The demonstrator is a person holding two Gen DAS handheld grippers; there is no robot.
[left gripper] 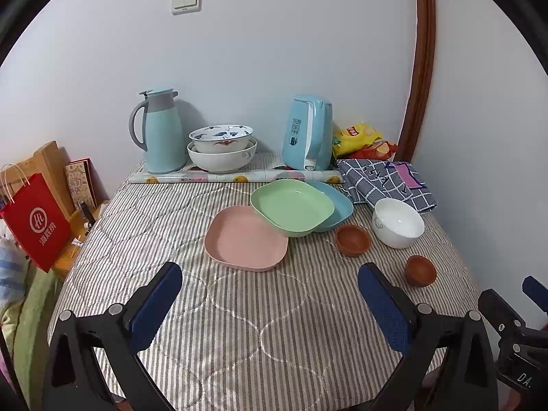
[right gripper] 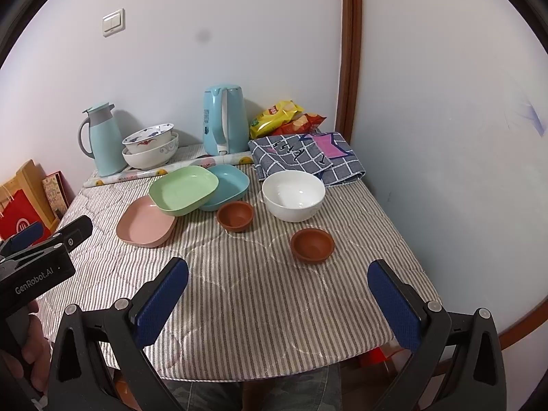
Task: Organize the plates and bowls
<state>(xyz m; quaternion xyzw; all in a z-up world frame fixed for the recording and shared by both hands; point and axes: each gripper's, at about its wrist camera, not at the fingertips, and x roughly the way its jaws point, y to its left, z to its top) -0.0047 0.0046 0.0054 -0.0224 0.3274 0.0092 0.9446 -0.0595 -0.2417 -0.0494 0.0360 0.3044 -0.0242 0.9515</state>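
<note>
On the striped table a green plate [left gripper: 291, 209] [right gripper: 183, 190] rests tilted on a pink plate [left gripper: 245, 239] [right gripper: 145, 226] and a blue plate [left gripper: 337, 205] [right gripper: 229, 183]. A white bowl [left gripper: 397, 222] [right gripper: 293, 198] and two small brown bowls [left gripper: 352, 239] [left gripper: 420, 270] [right gripper: 235, 215] [right gripper: 312, 244] stand to the right. My left gripper [left gripper: 270, 294] is open and empty, hovering near the front, short of the pink plate. My right gripper [right gripper: 278, 294] is open and empty, just short of the nearer brown bowl.
At the back stand a teal thermos [left gripper: 161, 130], two stacked patterned bowls [left gripper: 222, 149], a blue kettle [left gripper: 308, 133], snack bags [left gripper: 359, 137] and a checked cloth [left gripper: 387, 181]. A red bag [left gripper: 34, 222] stands left of the table. The wall runs close on the right.
</note>
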